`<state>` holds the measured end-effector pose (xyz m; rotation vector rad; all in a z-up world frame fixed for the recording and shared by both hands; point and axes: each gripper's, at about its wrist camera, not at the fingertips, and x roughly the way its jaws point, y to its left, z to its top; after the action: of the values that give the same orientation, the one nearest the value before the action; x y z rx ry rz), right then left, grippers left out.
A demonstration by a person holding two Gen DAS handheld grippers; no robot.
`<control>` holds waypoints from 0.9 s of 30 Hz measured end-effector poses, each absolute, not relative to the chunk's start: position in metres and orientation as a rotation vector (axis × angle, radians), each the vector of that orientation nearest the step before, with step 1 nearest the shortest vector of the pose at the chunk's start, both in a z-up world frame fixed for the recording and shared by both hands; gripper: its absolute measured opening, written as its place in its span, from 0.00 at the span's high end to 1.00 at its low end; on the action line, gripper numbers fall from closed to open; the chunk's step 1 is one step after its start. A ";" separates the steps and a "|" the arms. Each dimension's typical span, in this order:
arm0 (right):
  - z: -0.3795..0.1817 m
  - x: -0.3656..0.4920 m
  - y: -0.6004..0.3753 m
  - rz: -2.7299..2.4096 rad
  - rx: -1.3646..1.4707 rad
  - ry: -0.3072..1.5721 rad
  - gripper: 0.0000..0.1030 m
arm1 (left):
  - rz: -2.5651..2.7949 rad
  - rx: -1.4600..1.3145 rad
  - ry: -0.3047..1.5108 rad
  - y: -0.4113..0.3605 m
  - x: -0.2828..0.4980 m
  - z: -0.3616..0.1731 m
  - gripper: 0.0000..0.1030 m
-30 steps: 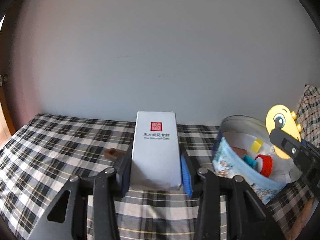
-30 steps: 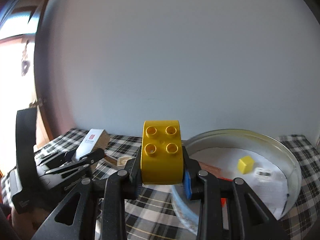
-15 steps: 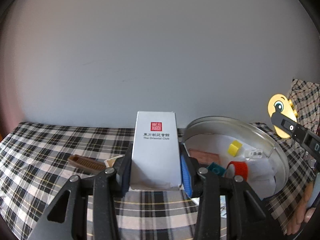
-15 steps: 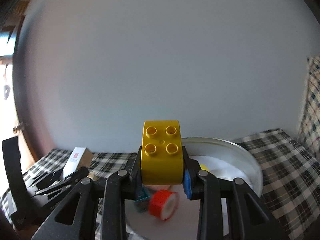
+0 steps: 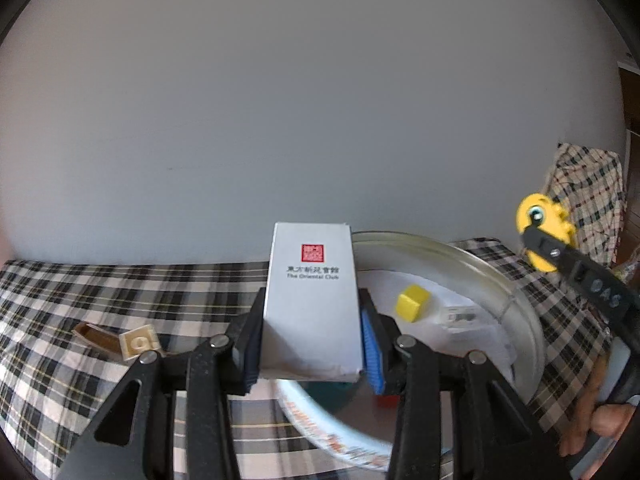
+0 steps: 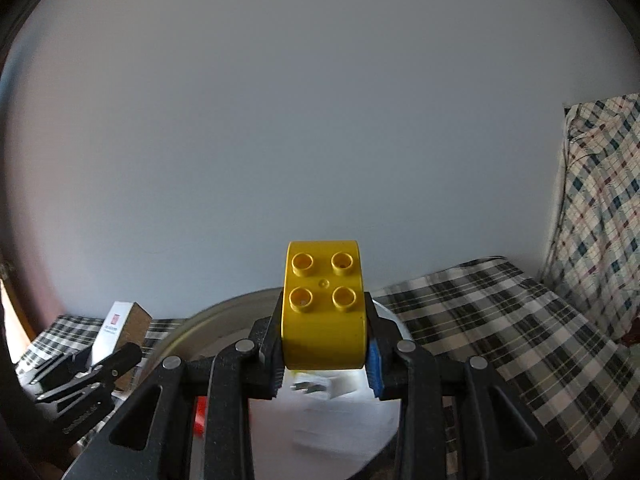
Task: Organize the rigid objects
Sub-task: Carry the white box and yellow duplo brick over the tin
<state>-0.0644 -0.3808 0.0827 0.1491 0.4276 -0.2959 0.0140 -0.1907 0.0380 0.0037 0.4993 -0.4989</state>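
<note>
The left hand-held gripper (image 5: 312, 344) is clamped on an upright white box (image 5: 312, 300) with a red seal and dark lettering on its front; both pads press its side faces. From that camera the box stands at the centre, and a round metal tin (image 5: 516, 300) with a white paper lining spreads from 3 to 5 o'clock behind it. A small yellow cube (image 5: 412, 303) lies on the paper inside the tin, just right of the box.

On the checked cloth (image 5: 80, 292) at 8 o'clock lie a wooden letter block (image 5: 138, 343) and a brown piece (image 5: 94, 334), touching each other.

The right hand-held gripper (image 6: 324, 350) is clamped on a yellow studded brick (image 6: 323, 308), four studs facing the camera, held above the tin's white lining. At 8 o'clock in the right wrist view the left hand-held gripper shows with its box. At 3 o'clock in the left wrist view the brick shows in the right hand-held gripper's fingers.
</note>
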 end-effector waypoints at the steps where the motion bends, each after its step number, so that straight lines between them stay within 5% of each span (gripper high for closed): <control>1: 0.083 -0.065 -0.385 -0.302 0.147 0.434 0.67 | -0.509 0.009 0.501 -0.195 0.013 0.038 0.61; 27: 0.040 -0.024 -0.417 -0.346 0.103 0.658 0.67 | -0.606 0.151 0.589 -0.287 0.003 0.018 0.61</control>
<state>-0.0240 -0.4172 0.0397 0.1034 0.6578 -0.3457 0.0029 -0.2868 0.0179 0.1509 0.5891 -0.6059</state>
